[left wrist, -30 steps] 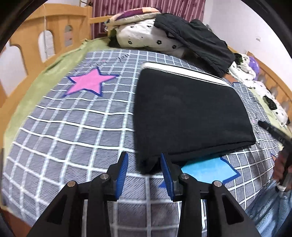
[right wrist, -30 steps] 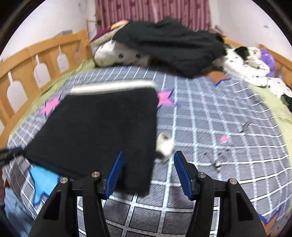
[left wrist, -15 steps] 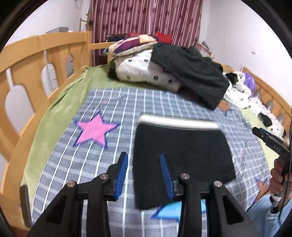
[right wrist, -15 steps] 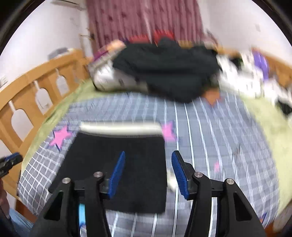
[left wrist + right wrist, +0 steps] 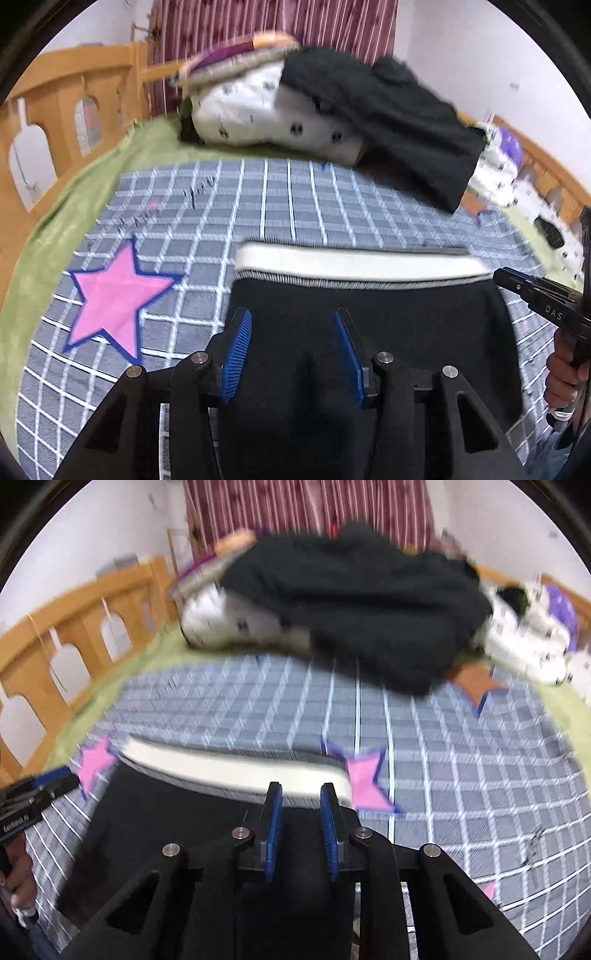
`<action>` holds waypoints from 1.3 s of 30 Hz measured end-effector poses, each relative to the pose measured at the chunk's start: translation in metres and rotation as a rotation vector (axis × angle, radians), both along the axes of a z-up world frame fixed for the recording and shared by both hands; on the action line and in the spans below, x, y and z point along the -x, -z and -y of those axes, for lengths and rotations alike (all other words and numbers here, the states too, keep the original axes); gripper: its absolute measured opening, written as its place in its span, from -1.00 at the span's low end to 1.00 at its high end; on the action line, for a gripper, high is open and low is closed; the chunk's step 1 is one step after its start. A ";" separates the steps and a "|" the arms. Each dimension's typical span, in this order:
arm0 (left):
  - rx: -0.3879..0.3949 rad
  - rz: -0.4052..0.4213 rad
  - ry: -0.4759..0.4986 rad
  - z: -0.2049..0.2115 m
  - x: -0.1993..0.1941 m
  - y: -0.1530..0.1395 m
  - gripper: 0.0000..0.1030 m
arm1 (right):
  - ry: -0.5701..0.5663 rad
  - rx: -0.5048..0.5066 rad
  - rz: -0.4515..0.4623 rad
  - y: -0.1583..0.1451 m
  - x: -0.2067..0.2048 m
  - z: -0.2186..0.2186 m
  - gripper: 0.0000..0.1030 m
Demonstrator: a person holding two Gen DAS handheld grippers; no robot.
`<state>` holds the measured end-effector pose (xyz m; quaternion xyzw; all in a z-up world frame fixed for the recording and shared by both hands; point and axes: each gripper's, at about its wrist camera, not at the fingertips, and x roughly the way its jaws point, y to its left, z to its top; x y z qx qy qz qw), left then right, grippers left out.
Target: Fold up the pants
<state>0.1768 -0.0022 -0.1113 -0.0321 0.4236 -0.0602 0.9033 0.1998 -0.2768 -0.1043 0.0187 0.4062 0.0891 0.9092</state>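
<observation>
The folded black pants (image 5: 369,325) with a white waistband (image 5: 351,264) lie flat on the grey checked bedspread (image 5: 295,206). My left gripper (image 5: 291,332) is open and hovers over the pants' left part, jaws wide apart. My right gripper (image 5: 301,805) hovers over the pants (image 5: 177,827) near the waistband's right end (image 5: 221,764); its jaws stand close together with a narrow gap and nothing clearly between them. The view is blurred. The right gripper also shows in the left wrist view (image 5: 535,299).
A pile of dark clothes (image 5: 376,110) and a white spotted pillow (image 5: 266,114) lie at the head of the bed. A wooden rail (image 5: 55,122) runs along the left. Pink stars (image 5: 114,295) mark the bedspread. More bedding (image 5: 528,635) lies at the right.
Both grippers have moved forward over the pants toward the waistband. The right gripper's jaws have narrowed. The left gripper stays open.
</observation>
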 end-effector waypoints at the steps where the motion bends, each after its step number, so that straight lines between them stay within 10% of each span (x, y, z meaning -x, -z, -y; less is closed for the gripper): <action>1: -0.005 -0.008 0.008 0.000 -0.003 0.004 -0.16 | -0.006 0.002 -0.016 0.008 -0.004 0.000 -0.58; 9: -0.053 -0.007 0.003 0.007 -0.026 0.026 -0.16 | -0.046 0.125 0.000 0.030 -0.024 -0.016 -0.57; 39: -0.002 -0.197 -0.072 -0.004 0.002 0.036 0.10 | -0.036 0.036 -0.053 0.030 -0.003 -0.006 -0.35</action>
